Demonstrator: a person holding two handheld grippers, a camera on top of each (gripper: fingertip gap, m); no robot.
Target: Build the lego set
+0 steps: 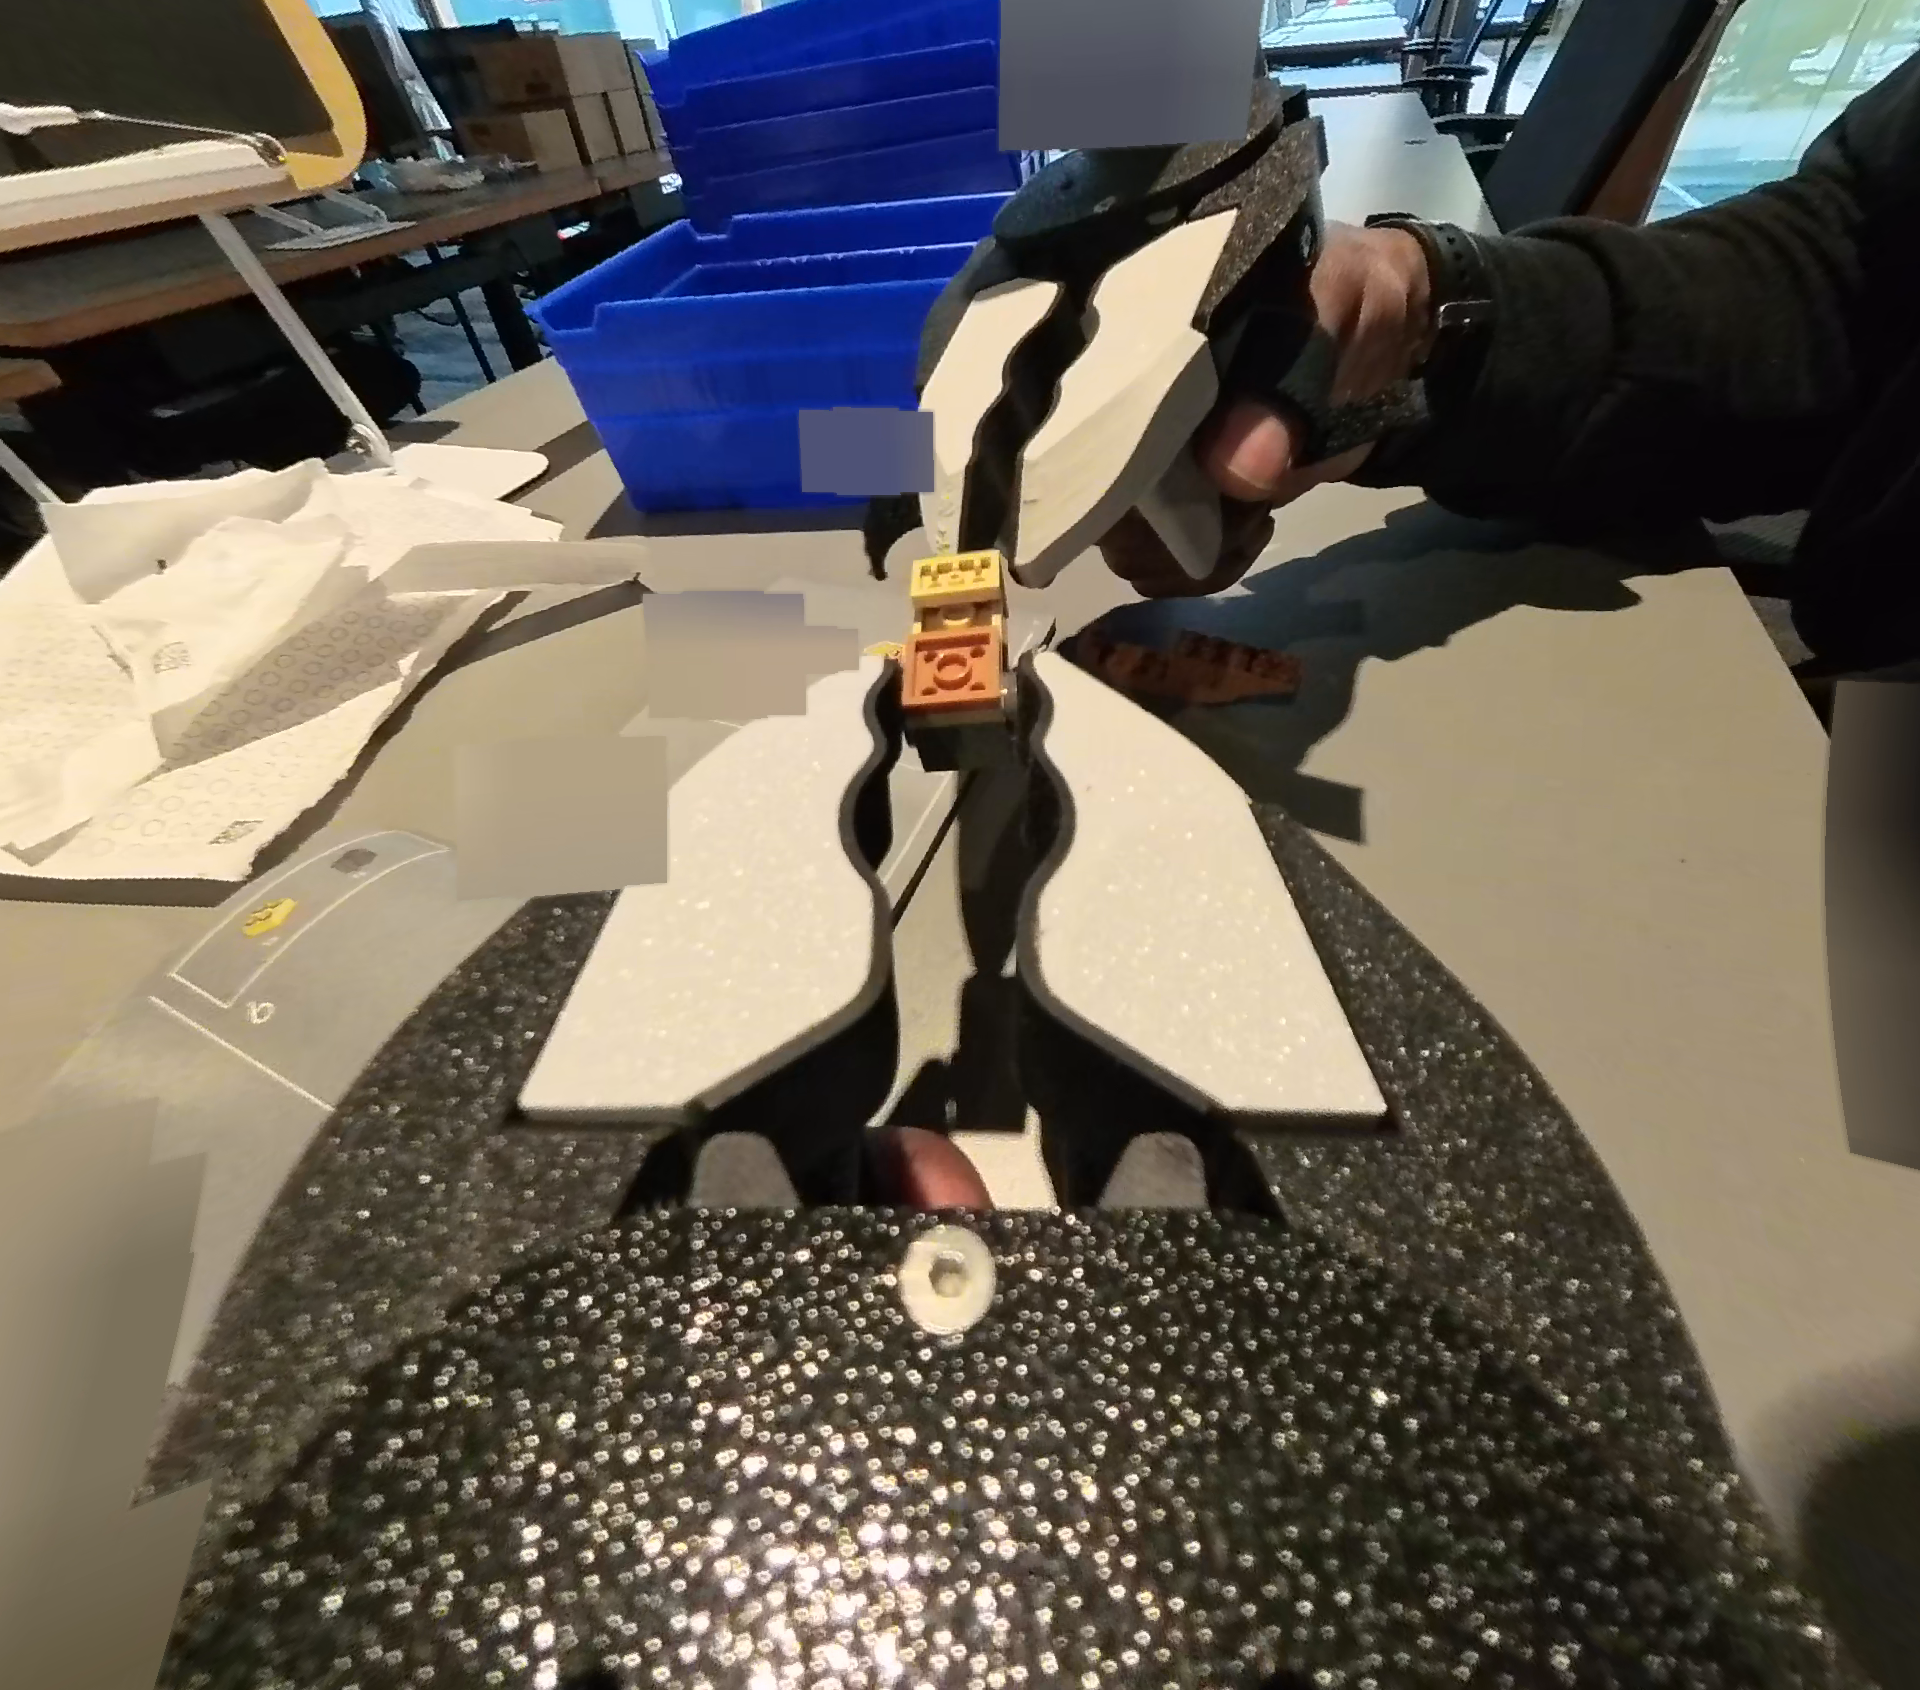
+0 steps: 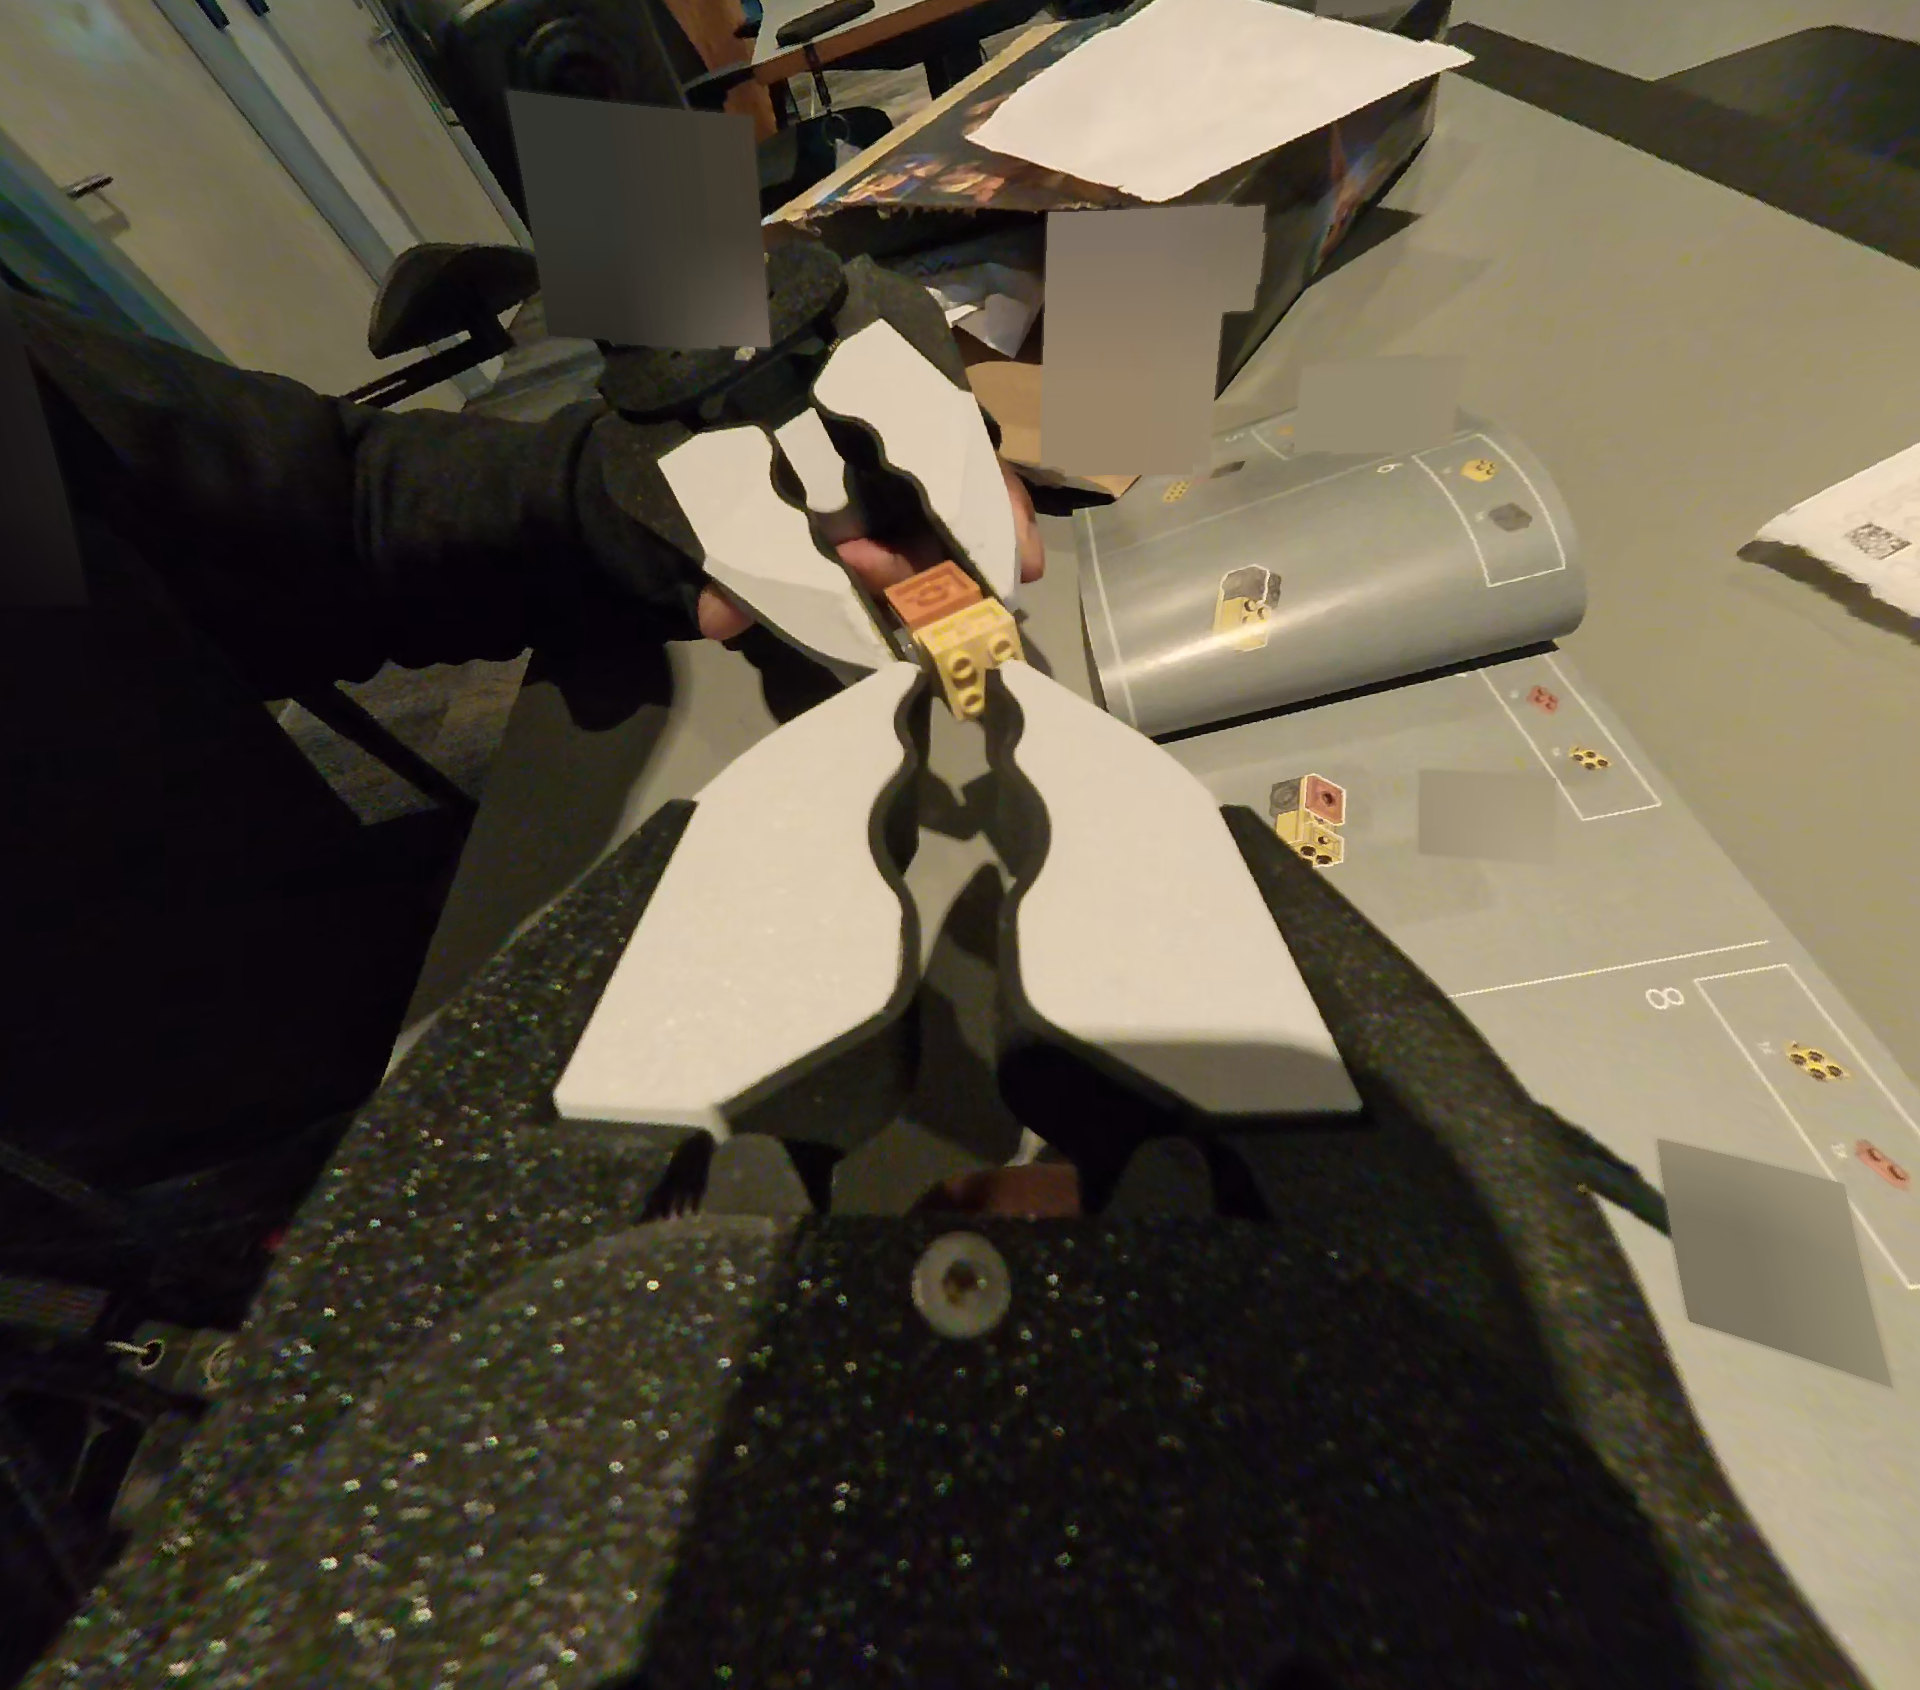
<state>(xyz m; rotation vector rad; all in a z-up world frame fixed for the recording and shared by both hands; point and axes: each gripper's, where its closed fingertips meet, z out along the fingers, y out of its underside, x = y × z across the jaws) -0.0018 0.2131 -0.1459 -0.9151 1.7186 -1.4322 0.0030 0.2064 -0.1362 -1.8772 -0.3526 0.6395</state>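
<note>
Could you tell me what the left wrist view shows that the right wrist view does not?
Only the left wrist view shows the stacked blue bins, the crumpled white paper bags and a dark brown plate lying on the table.

Only the right wrist view shows the open set box and the curled instruction booklet.

Both show the small brick assembly, orange and tan, with the left gripper shut on its orange end and the right gripper shut on its tan end.
</note>
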